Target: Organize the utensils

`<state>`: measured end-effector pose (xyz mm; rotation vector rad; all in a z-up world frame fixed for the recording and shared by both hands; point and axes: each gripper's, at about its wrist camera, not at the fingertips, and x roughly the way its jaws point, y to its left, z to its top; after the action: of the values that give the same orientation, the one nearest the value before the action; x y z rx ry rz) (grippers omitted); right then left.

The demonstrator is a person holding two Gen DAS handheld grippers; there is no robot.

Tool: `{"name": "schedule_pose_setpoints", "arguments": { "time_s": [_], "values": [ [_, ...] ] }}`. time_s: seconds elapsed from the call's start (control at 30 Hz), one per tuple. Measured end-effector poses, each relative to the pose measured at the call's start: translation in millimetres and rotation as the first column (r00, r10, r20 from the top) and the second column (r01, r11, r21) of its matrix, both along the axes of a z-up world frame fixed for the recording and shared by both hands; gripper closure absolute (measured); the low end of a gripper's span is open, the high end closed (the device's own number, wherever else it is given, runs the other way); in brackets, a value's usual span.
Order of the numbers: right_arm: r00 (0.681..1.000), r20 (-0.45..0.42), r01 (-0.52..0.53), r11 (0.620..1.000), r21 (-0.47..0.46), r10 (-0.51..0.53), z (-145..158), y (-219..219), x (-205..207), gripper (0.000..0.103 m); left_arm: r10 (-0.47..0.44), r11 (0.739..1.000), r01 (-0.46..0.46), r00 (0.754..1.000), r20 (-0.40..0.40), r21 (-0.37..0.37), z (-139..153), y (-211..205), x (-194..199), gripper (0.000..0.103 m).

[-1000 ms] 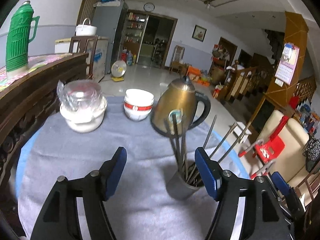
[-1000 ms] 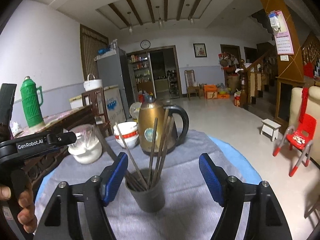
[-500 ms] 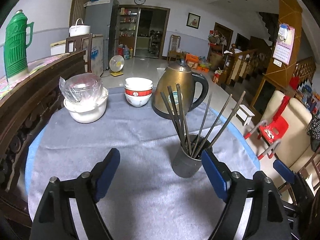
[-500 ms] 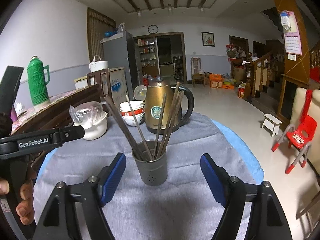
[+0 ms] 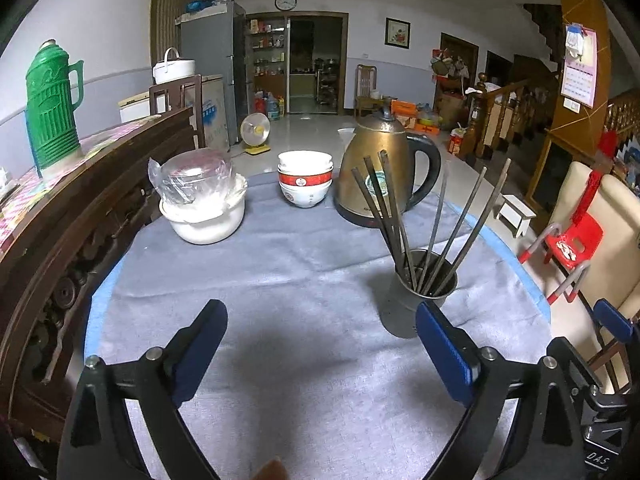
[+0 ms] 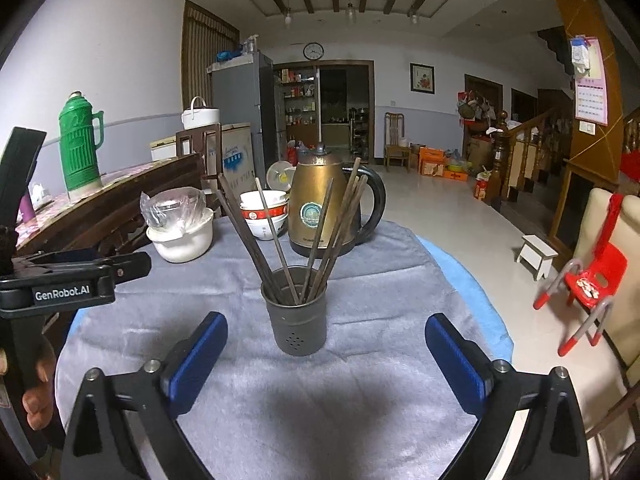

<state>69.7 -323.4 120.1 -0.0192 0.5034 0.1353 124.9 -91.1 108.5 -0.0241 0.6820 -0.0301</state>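
A dark metal utensil cup [image 6: 298, 314] stands upright on the grey cloth, with several chopsticks [image 6: 316, 236] fanned out in it. My right gripper [image 6: 326, 356] is open and empty, just in front of the cup. In the left wrist view the cup [image 5: 420, 294] and its chopsticks [image 5: 432, 220] are ahead to the right. My left gripper [image 5: 322, 348] is open and empty, to the left of the cup and apart from it.
A brass kettle [image 5: 380, 168], stacked white bowls [image 5: 305, 178] and a plastic-covered white bowl [image 5: 202, 200] stand at the back of the round table [image 5: 280, 280]. A dark wooden sideboard [image 5: 80, 208] with a green thermos [image 5: 52, 104] runs along the left. A red chair [image 6: 588, 284] is on the right.
Both grippers have drawn back and up from the cup, which now looks farther off. The cup and chopsticks have stayed in place.
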Motion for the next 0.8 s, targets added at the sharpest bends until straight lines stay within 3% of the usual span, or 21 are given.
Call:
{"name": "schedule_pose_setpoints", "arguments": {
  "time_s": [0.23, 0.8],
  "values": [
    [1.000, 0.009, -0.004, 1.000, -0.016, 0.004, 6, 1, -4, 0.002, -0.015, 0.999, 0.013, 0.999, 0.047, 0.041, 8, -8, -7, 0.001],
    [0.999, 0.043, 0.022, 0.999, -0.032, -0.021, 18, 2, -2, 0.002, -0.057, 0.998, 0.056, 0.997, 0.058, 0.017, 19, -15, -10, 0.000]
  ]
}}
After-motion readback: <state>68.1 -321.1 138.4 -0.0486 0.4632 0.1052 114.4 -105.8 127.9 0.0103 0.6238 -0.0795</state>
